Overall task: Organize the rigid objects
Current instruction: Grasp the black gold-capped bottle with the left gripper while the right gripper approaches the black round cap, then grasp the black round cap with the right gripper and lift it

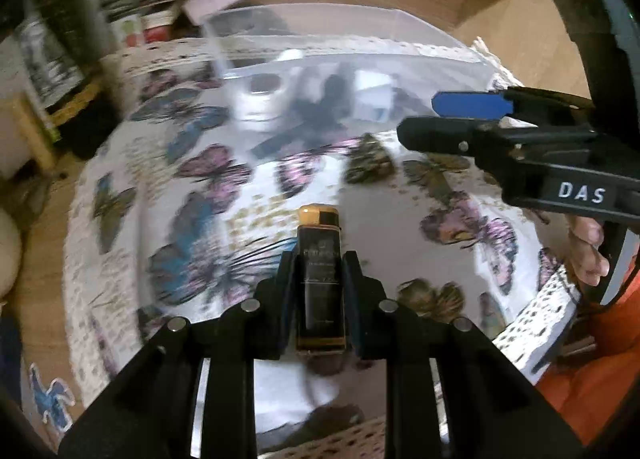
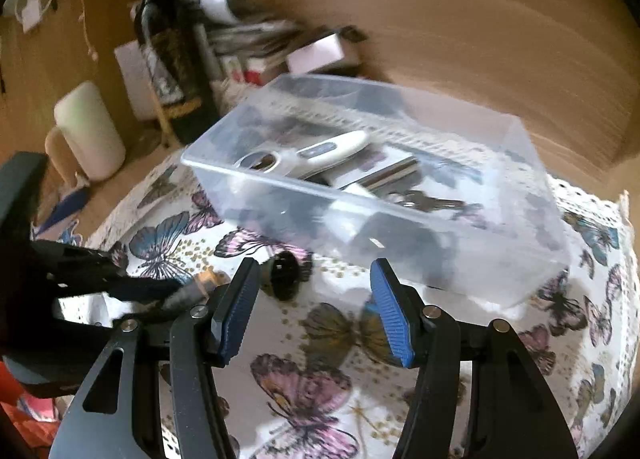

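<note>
Risk first: slim black bottle with a gold cap point(image 1: 319, 279) sits clenched between the pads of the left gripper point(image 1: 319, 283), gripped along its smooth sides with the capped end projecting forward. Judged from this, the bottle could slide or pivot out of the pads on the way to the clear rectangular plastic bin point(image 2: 500, 259), which stands ahead of both grippers and already holds a white device, keys and other items. A crowded bin means the bottle could land on the contents and tip over the rim.

Second hazard: the right gripper point(image 2: 312, 313) hangs released, blue pads wide apart with nothing between them, close beside the left tool. Collision between the two tools is possible if both advance together. A small dark round object point(image 2: 284, 271) lies on the cloth just ahead of the right gripper's left pad; its identity cannot be told.

Surface: white butterfly-print tablecloth point(image 2: 320, 387) with a lace edge, over a wooden table. Beyond the bin, left of the grippers, stand a dark wine bottle point(image 2: 168, 59), a pale cylindrical candle point(image 2: 90, 131) and stacked papers point(image 2: 256, 43).
</note>
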The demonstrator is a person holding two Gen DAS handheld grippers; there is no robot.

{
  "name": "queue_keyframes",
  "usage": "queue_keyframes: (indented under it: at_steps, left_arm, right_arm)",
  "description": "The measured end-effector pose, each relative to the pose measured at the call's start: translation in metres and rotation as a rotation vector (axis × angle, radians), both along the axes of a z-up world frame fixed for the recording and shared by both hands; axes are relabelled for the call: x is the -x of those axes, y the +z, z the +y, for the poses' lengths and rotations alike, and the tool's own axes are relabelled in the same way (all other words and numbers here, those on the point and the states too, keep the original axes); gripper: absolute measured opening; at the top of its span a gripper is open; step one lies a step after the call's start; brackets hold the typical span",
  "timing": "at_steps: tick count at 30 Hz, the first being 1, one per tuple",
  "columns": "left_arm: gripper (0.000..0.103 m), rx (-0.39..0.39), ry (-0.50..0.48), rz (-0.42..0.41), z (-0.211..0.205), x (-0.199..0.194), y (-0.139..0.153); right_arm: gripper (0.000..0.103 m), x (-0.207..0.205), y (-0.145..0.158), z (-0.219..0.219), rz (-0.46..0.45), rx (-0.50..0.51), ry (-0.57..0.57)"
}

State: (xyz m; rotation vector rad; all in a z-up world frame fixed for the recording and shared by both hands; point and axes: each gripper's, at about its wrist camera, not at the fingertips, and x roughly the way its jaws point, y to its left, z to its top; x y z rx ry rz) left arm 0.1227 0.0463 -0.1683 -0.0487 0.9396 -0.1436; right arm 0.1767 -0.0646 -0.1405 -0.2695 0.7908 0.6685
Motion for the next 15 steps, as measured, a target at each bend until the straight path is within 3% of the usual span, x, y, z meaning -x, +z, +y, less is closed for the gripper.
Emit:
queue_keyframes:
  at_steps: [6, 13, 15]
  left_arm:
    - [0.023, 0.017, 0.040, -0.007, 0.023, 0.006, -0.001]
    - [0.023, -0.054, 0.010, -0.035, 0.013, 0.007, -0.003]
    - [0.023, -0.053, 0.015, -0.036, 0.015, 0.005, -0.003]
  right_arm:
    - [0.054, -0.009, -0.019, 0.020, 0.046, 0.050, 0.018]
    - [0.054, -0.022, -0.032, 0.025, 0.123, 0.033, 0.027]
    - [0.046, -0.020, -0.032, 0.027, 0.102, 0.041, 0.031]
